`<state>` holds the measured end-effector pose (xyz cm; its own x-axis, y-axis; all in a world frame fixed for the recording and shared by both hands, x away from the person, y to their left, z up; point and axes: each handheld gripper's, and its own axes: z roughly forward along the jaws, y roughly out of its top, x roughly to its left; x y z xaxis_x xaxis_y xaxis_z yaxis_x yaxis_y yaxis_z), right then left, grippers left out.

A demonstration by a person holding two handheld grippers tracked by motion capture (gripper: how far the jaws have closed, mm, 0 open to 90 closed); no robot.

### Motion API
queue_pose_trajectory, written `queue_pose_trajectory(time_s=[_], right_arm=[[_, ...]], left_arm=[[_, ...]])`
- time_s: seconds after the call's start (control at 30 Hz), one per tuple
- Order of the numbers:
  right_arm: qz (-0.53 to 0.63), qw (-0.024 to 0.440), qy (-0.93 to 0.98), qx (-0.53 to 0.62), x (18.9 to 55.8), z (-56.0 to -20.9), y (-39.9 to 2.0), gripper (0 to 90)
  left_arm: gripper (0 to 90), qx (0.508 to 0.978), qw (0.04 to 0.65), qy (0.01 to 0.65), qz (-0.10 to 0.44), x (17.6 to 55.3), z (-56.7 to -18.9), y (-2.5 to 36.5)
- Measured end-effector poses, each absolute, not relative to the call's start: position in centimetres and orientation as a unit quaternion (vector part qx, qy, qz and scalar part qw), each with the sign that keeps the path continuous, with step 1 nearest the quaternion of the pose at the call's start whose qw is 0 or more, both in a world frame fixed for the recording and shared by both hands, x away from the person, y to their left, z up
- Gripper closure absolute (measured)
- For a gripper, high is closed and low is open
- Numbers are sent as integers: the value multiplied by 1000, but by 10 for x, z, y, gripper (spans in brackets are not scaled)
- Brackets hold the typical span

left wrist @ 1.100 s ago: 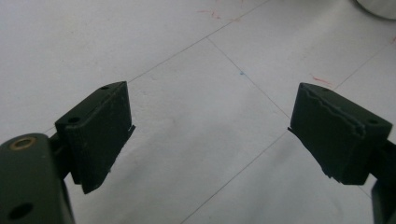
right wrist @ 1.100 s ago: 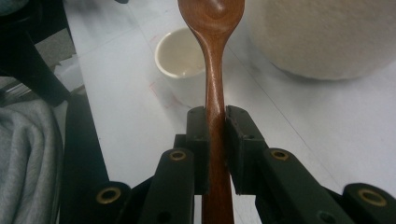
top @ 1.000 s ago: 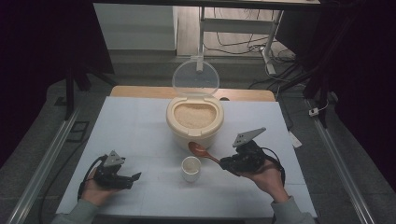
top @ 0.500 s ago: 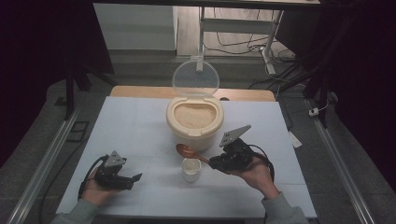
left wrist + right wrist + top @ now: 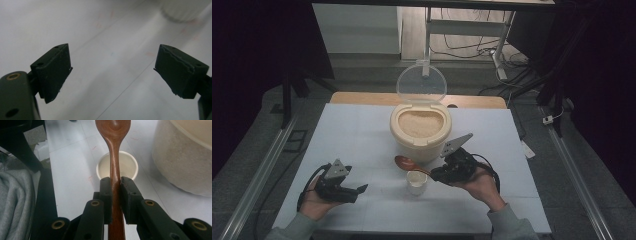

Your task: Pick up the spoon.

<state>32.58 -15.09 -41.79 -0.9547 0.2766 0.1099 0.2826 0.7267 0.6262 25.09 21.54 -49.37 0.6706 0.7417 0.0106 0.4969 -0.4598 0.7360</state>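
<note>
My right gripper (image 5: 438, 175) (image 5: 115, 182) is shut on the handle of a brown wooden spoon (image 5: 408, 164) (image 5: 114, 150). The spoon's bowl reaches left past a small white cup (image 5: 416, 182) (image 5: 128, 165), its handle passing over the cup's rim. Behind them stands a cream rice container (image 5: 420, 130) (image 5: 185, 160) full of grain, its clear lid (image 5: 421, 83) raised. My left gripper (image 5: 361, 190) (image 5: 112, 70) is held at the table's front left, jaws wide apart with nothing between them, only the white tabletop beneath.
The white table top (image 5: 352, 135) ends in a wooden strip at the back. Dark metal rails (image 5: 257, 175) run along both sides. Cables and a stand's legs (image 5: 492, 40) lie on the floor behind the table. A grey sleeve (image 5: 15, 205) lies at the left in the right gripper view.
My right gripper has moved left with the spoon, bringing its handle over the cup. The left gripper has lifted slightly.
</note>
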Motion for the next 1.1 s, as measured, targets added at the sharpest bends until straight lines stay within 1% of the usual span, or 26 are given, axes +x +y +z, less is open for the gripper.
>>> queue_pose_trajectory(time_s=[0.03,0.23,0.4,0.7,0.83,0.87,0.97,1.0,1.1], right_arm=[[-338,4,-929,-150,326,-418,-151,798],[-333,8,-933,-139,325,-420,-142,798],[-327,7,-937,-125,321,-421,-134,798],[-321,4,-941,-109,316,-421,-126,798],[-318,3,-943,-97,313,-422,-122,798],[-318,3,-943,-97,313,-422,-122,798],[-314,0,-945,-88,311,-423,-118,798],[-314,0,-945,-88,311,-423,-118,798],[-307,-1,-949,-76,309,-424,-114,798]], left_arm=[[138,838,365,370,168,251,-494,215],[149,849,396,303,177,245,-449,191],[156,864,395,266,163,251,-431,171],[189,896,366,207,146,261,-418,133],[238,904,355,193,137,267,-415,122],[238,907,352,189,136,268,-415,120],[289,915,342,175,122,273,-416,113],[289,918,339,171,117,274,-417,111],[343,926,325,162,103,278,-419,106]])
